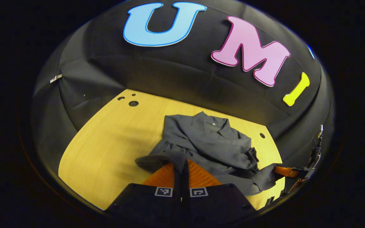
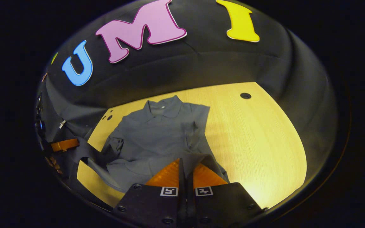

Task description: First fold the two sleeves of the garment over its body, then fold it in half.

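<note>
Both tongs, left (image 1: pixel 182 166) and right (image 2: pixel 185 166), pinched the grey garment's (image 1: pixel 214 142) hem on the desk (image 1: pixel 112 142). The right gripper view showed its flat collar (image 2: pixel 163 106).

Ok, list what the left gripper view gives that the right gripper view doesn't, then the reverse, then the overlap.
Left gripper view alone: left tool pinching the near hem of the dark grey collared cloth shirt.
Right gripper view alone: right tool closed on the hem.
Shared: the shirt, collar far, on the yellow wooden table.
</note>
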Demonstrator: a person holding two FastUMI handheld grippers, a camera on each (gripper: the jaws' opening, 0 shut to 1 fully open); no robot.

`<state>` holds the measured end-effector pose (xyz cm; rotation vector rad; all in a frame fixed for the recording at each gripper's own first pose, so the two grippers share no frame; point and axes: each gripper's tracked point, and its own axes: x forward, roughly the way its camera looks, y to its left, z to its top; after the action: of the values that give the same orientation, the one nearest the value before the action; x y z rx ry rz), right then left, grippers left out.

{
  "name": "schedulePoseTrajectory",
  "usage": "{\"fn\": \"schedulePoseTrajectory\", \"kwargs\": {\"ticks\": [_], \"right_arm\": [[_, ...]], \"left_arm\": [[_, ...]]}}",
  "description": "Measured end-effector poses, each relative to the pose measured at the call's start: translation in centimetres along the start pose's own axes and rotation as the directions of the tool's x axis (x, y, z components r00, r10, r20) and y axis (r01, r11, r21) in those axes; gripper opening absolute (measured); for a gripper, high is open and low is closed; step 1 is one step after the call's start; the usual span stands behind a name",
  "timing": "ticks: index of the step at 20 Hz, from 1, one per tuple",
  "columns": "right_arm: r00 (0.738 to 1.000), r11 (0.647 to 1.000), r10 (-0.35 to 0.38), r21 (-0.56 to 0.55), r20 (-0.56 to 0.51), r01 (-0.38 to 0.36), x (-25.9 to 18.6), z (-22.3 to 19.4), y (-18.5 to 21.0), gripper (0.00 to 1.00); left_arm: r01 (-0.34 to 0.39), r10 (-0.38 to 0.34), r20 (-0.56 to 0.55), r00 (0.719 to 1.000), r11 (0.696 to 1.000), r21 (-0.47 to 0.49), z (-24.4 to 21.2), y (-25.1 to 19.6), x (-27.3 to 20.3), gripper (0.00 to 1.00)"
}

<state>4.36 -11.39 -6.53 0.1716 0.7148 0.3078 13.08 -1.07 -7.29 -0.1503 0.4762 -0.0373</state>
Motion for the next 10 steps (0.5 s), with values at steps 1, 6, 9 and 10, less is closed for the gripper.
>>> {"fn": "schedulePoseTrajectory", "kwargs": {"ticks": [1,6,9,10], "right_arm": [[1.0,1.0,0.006,-0.014,0.008,-0.006,0.6,0.9,-0.2,0.05],[0.998,0.999,0.026,-0.031,0.053,-0.025,4.3,5.4,-0.7,0.05],[0.996,0.999,0.036,-0.028,0.08,-0.034,6.3,7.4,-0.8,0.05],[0.995,0.999,0.04,-0.021,0.088,-0.038,7.1,8.3,-0.9,0.05]], "left_arm": [[-0.002,0.002,0.014,1.0,1.0,0.007,0.8,-0.4,0.6,0.06],[-0.032,0.028,0.069,0.997,0.998,0.058,4.7,-1.5,3.8,0.05],[-0.025,0.021,0.097,0.995,0.999,0.037,6.7,-2.5,6.0,0.05],[-0.034,0.029,0.106,0.994,0.999,0.04,7.2,-2.3,6.9,0.05]]}}
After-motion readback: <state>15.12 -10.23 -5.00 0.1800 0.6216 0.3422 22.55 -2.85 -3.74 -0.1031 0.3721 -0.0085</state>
